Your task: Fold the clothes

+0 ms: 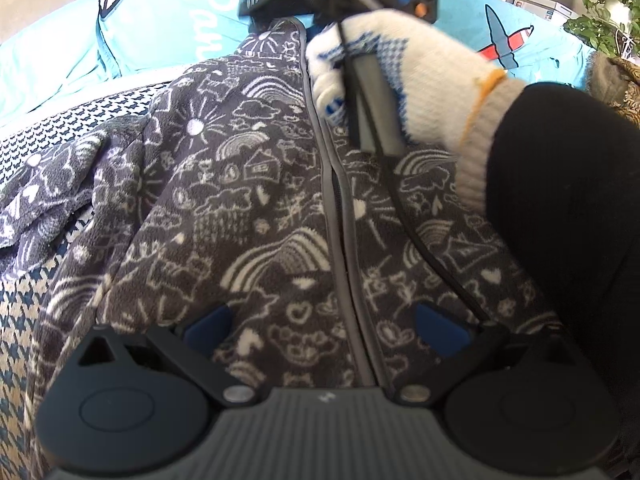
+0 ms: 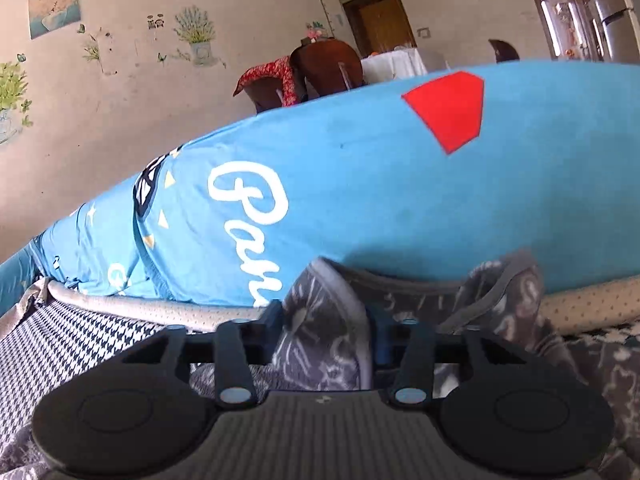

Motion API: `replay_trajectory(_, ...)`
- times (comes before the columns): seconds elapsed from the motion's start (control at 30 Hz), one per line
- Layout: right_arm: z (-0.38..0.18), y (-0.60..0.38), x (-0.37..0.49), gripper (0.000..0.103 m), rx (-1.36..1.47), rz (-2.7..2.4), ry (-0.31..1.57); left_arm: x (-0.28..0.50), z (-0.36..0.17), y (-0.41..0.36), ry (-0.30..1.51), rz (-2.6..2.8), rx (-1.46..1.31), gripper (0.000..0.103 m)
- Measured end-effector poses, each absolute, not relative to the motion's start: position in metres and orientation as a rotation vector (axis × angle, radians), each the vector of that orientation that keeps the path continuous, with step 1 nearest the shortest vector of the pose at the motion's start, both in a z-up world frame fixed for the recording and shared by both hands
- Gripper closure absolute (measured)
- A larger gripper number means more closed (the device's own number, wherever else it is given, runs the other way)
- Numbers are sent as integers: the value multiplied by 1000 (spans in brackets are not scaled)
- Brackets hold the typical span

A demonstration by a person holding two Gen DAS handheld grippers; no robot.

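On the checked sofa point(image 1: 24, 148), left gripper point(image 1: 326, 326) spread wide over jacket point(image 1: 240, 200); right gripper point(image 2: 326, 332) pinching its collar point(image 2: 320, 320).

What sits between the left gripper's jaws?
In the left wrist view, the left gripper is open over the patterned fleece jacket; its zipper runs between them.

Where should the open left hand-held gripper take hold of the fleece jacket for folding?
Probably the loose sleeve on the fleece jacket, coming from the outer side. It lies spread away from the body on the houndstooth cover, with a free edge to pinch. The right hand-held gripper is shut on the collar.
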State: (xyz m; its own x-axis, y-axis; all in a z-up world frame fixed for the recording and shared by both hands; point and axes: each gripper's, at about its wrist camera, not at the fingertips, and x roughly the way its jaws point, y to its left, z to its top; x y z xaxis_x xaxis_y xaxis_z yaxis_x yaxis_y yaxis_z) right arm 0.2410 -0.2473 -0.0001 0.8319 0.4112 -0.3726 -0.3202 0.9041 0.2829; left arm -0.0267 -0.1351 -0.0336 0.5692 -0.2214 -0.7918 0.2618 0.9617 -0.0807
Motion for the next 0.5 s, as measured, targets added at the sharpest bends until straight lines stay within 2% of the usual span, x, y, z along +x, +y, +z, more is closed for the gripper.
replay_trajectory(0.03,-1,-246,240,82,219,424,434,-27,-34,-135,921,-284,48,0)
replay_trajectory(0.27,6,-233,226,83,231,652,347,-26,-33,-141,919,-279,55,0)
replay_trajectory(0.33,7,-234,225,80,225,630,362,-21,-33,-143,920,-277,55,0)
replay_trajectory(0.37,8,-237,226,71,232,609,376,-20,-34,-144,920,-276,56,0)
replay_trajectory(0.43,9,-243,227,61,245,565,405,-19,-34,-145,919,-273,56,0)
replay_trajectory(0.5,10,-248,228,59,258,522,434,-19,-33,-144,920,-270,54,0)
